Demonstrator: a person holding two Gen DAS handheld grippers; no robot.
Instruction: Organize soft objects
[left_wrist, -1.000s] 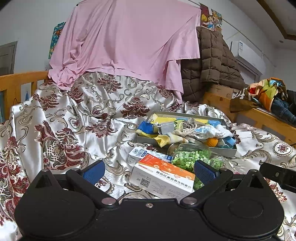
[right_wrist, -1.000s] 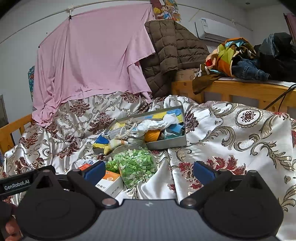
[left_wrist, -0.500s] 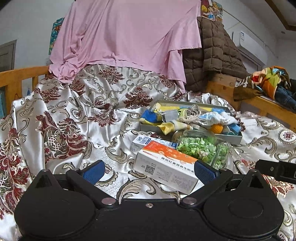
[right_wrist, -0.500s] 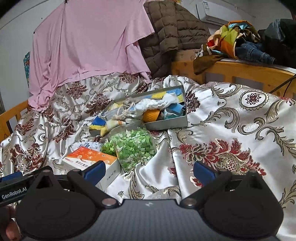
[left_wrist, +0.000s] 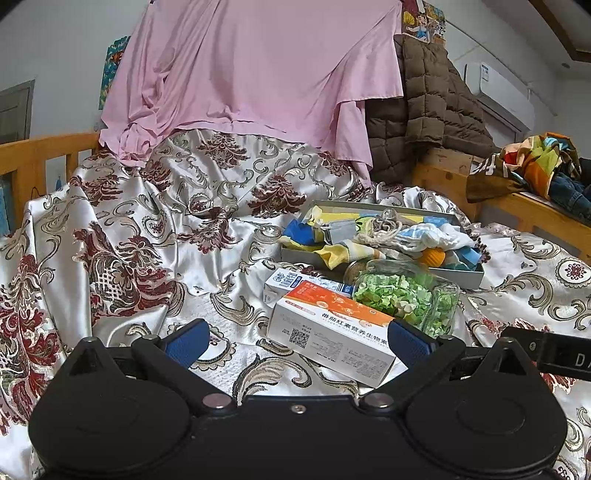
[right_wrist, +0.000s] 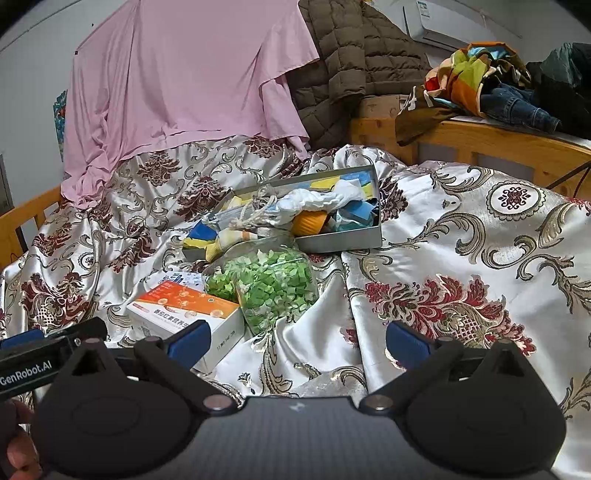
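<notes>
Both grippers stand with fingers apart, holding nothing: left gripper (left_wrist: 295, 341) before the orange box (left_wrist: 332, 328), right gripper (right_wrist: 297, 341) right of it. Beyond the box, soft objects (right_wrist: 317, 203) fill the grey tray (right_wrist: 343, 240).

Silver satin bedspread (left_wrist: 221, 229) is patterned with maroon florals and gold scrolls. Plain pink sheet (left_wrist: 255, 70) is seen at 12 o'clock, brown quilted jacket (left_wrist: 432, 99) at 1. Grey tray (right_wrist: 343, 240) is filled with blue, yellow, white cloths (right_wrist: 321, 199). Orange-and-white box (left_wrist: 332, 328); green bits in clear jar (right_wrist: 273, 280). Finger pads (left_wrist: 186, 341) are blue.
</notes>
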